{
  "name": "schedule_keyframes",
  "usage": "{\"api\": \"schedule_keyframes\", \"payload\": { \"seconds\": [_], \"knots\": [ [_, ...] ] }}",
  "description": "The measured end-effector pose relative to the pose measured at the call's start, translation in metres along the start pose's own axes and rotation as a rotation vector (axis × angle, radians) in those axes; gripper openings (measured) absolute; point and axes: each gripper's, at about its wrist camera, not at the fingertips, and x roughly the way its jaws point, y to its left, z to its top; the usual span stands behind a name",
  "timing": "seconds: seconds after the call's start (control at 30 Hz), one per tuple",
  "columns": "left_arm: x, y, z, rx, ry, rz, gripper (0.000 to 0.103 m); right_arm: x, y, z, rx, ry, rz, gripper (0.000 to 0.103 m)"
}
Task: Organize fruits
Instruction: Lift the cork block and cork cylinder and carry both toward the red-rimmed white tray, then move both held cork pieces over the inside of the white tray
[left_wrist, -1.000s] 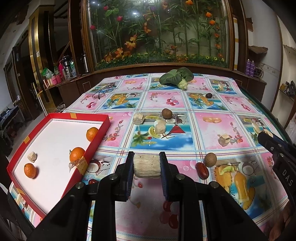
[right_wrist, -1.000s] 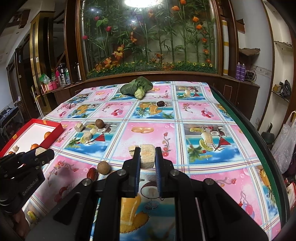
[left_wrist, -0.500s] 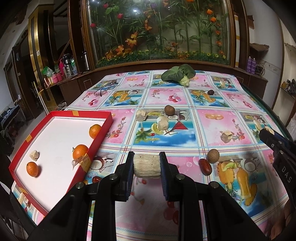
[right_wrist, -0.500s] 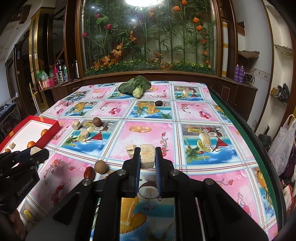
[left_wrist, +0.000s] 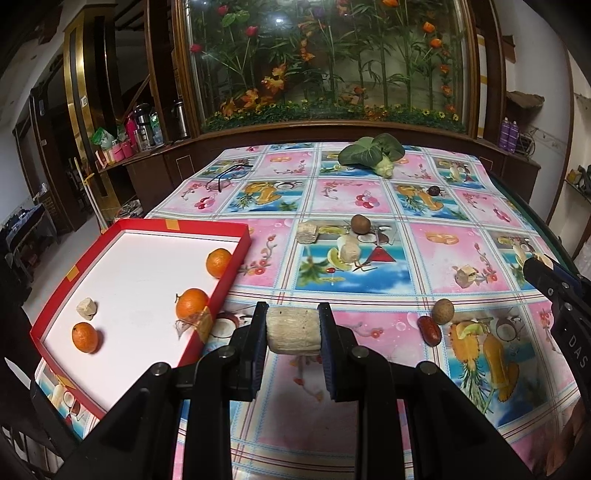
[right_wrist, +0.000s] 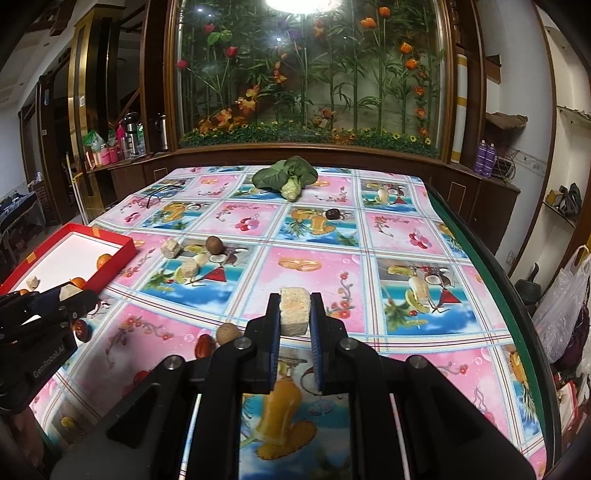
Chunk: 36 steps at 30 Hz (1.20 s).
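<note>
Fruit pieces are what both hands have at the moment: the left gripper (left_wrist: 293, 334) has its fingers (left_wrist: 258, 332) pinching a pale, rough cylindrical chunk (left_wrist: 293, 330), held above the tabletop (left_wrist: 369, 387) just right of the red tray (left_wrist: 229, 273), and the right gripper (right_wrist: 294, 317) has its fingers pinching a pale cube-shaped chunk (right_wrist: 293, 312) above the middle of the cloth. From where I stand, the main risk looks like the left chunk: it is round and crumbly-looking, so a loosened squeeze or a knock on the tray's raised wall during the carry could make it roll out and drop onto the cloth. A clumsy release might also nudge the oranges already in the tray. Beside the left gripper, on the cloth, lie a dark red date (left_wrist: 429, 330) touching a small brown round fruit (left_wrist: 443, 311). The tray holds three oranges (left_wrist: 191, 303) and one small pale chunk (left_wrist: 86, 308), spread well apart on its white floor. Farther out sit two more pale chunks (left_wrist: 308, 232) and a brown round fruit (left_wrist: 360, 224), another pale piece (left_wrist: 466, 276) off to the right, a small dark fruit (left_wrist: 433, 191) beyond, and a leafy green vegetable (left_wrist: 371, 153) near the far edge.
</note>
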Motion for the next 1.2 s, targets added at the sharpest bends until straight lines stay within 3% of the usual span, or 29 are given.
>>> {"api": "schedule_keyframes", "payload": {
  "seconds": [0.47, 1.2],
  "knots": [
    [0.0, 0.025, -0.003, -0.059, -0.007, 0.004, 0.025, 0.0, -0.006, 0.0, 0.022, 0.002, -0.01, 0.016],
    [-0.015, 0.068, 0.007, -0.125, -0.047, 0.099, 0.025, 0.001, 0.04, 0.015, -0.014, -0.023, 0.129, 0.016]
  ]
}}
